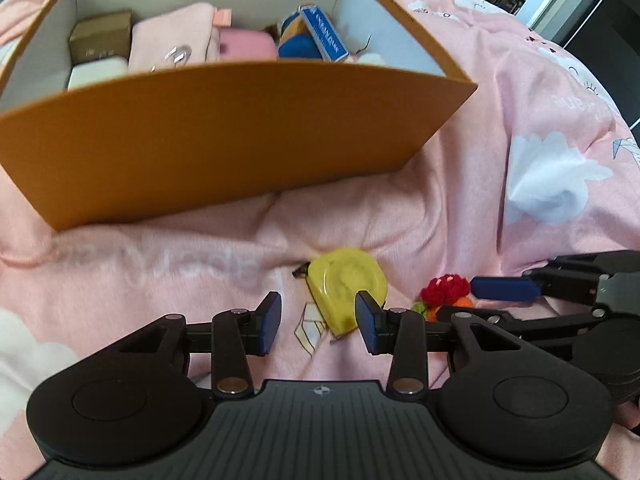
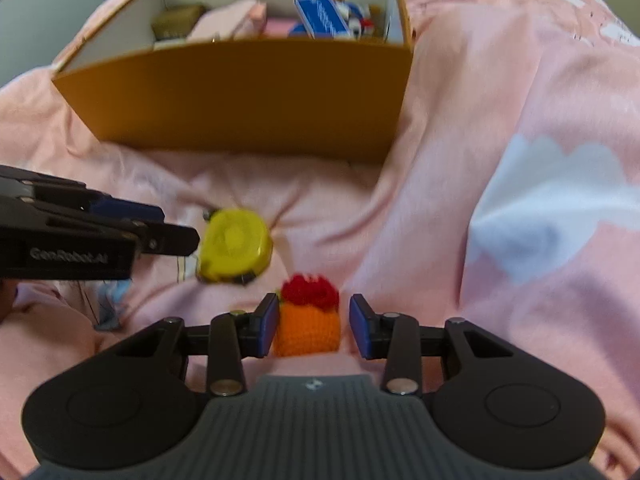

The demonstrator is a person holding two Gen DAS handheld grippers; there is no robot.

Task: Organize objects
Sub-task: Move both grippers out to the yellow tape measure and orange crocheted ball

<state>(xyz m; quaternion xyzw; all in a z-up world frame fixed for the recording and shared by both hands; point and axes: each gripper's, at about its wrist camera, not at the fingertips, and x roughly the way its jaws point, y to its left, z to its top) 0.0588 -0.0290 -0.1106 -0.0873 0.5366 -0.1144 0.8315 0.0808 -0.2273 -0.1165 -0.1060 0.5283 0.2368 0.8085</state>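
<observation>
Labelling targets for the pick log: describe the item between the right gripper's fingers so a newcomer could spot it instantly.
Start at the orange storage box on the pink quilt; two loose items lie on the quilt in front of it. The one farther right, between the right gripper fingers, is the crocheted toy. It is soft orange yarn topped with a red tuft, unlike the hard yellow tape measure beside it.
</observation>
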